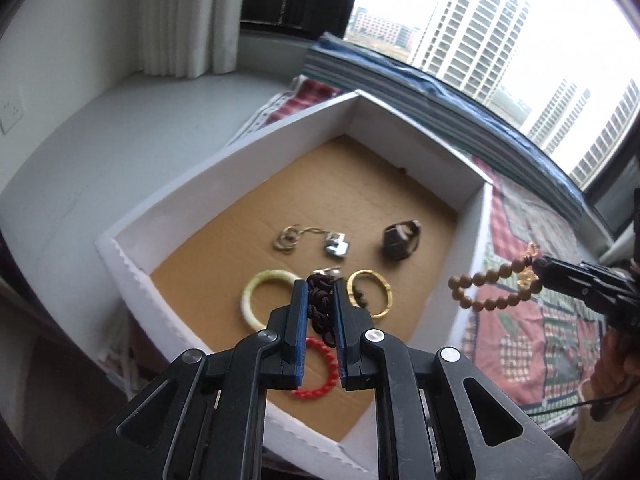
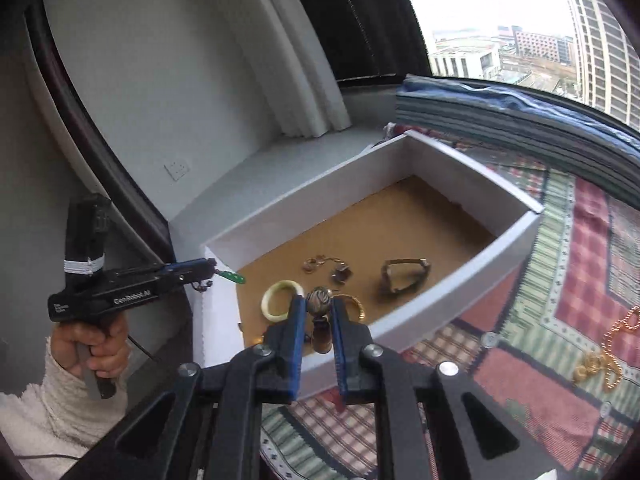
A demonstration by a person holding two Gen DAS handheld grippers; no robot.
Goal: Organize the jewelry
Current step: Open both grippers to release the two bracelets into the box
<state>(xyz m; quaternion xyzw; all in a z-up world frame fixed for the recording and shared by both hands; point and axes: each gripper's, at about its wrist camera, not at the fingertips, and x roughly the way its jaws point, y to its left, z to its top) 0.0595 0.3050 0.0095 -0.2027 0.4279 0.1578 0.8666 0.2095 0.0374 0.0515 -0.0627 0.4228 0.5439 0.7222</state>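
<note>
A white box with a brown cardboard floor holds a pale green bangle, a gold bangle, a red bead bracelet, a silver chain piece and a dark ring-like piece. My left gripper is shut on a dark braided cord above the box; in the right wrist view a green pendant hangs from it. My right gripper is shut on a wooden bead bracelet, seen at the box's right edge in the left wrist view.
The box stands on a patterned cloth by a window. A gold bead chain lies on the cloth at the right. A stack of striped folded fabric lies behind the box. A white sill and curtain are at the left.
</note>
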